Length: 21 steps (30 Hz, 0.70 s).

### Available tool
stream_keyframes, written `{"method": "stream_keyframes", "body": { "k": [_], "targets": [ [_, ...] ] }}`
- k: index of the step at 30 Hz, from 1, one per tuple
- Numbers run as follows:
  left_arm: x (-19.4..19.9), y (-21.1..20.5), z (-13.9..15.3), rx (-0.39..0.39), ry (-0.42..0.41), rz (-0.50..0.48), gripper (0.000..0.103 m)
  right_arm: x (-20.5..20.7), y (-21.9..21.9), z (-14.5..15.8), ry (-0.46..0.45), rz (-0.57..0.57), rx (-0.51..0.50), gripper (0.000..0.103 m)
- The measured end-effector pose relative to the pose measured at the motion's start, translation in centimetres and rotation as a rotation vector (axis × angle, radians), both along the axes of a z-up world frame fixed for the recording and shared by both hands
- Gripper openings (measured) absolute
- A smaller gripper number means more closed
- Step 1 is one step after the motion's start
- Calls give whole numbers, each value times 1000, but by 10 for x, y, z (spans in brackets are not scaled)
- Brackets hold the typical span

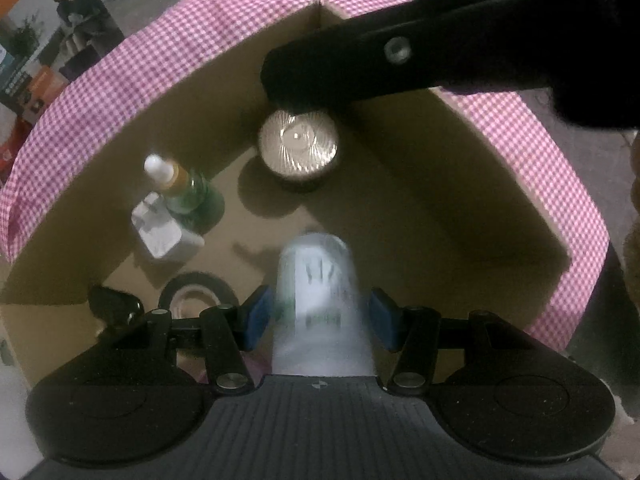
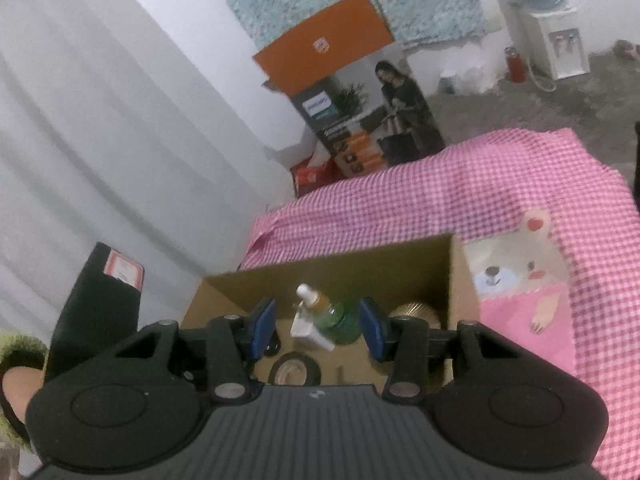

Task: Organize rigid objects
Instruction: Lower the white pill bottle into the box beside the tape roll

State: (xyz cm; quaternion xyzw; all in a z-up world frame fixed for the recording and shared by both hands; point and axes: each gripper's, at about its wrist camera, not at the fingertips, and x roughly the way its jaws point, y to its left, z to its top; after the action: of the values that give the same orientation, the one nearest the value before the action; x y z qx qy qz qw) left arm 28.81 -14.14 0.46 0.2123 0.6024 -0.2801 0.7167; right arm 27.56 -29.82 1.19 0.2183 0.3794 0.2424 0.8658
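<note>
In the left wrist view my left gripper (image 1: 318, 320) has a blurred white bottle (image 1: 320, 300) between its blue pads (image 1: 256, 318), over an open cardboard box (image 1: 460, 200); small gaps show at both sides of the bottle. Inside the box are a green dropper bottle (image 1: 188, 188), a white charger plug (image 1: 164, 232), a black tape roll (image 1: 196, 292) and a gold-lidded jar (image 1: 298, 144). My right gripper (image 2: 316, 328) is open and empty above the same box (image 2: 360, 268), with the green bottle (image 2: 336, 316), plug (image 2: 308, 328), tape roll (image 2: 296, 370) and jar (image 2: 416, 312) below it.
The box sits on a pink checked cloth (image 2: 440, 192) with a bear picture (image 2: 520, 276). A black part of the other gripper (image 1: 400, 52) reaches over the box's far side. A black clip (image 1: 116, 304) lies at the box's near left. A printed carton (image 2: 360, 112) stands behind.
</note>
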Motion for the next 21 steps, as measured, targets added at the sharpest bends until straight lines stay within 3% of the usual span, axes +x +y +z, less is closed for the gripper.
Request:
{"method": "stream_keyframes", "body": {
  "k": [9, 14, 18, 21],
  "targets": [
    [9, -4, 5, -17, -13, 11, 58, -3, -17, 1, -24, -54, 10, 51],
    [-2, 17, 21, -128, -46, 83, 70, -14, -21, 8, -43, -60, 16, 52],
    [-26, 42, 39, -223, -143, 156, 74, -26, -13, 14, -46, -30, -2, 52],
    [-50, 64, 51, -287, -235, 232, 84, -36, -2, 17, -37, 15, -11, 52]
  ]
}}
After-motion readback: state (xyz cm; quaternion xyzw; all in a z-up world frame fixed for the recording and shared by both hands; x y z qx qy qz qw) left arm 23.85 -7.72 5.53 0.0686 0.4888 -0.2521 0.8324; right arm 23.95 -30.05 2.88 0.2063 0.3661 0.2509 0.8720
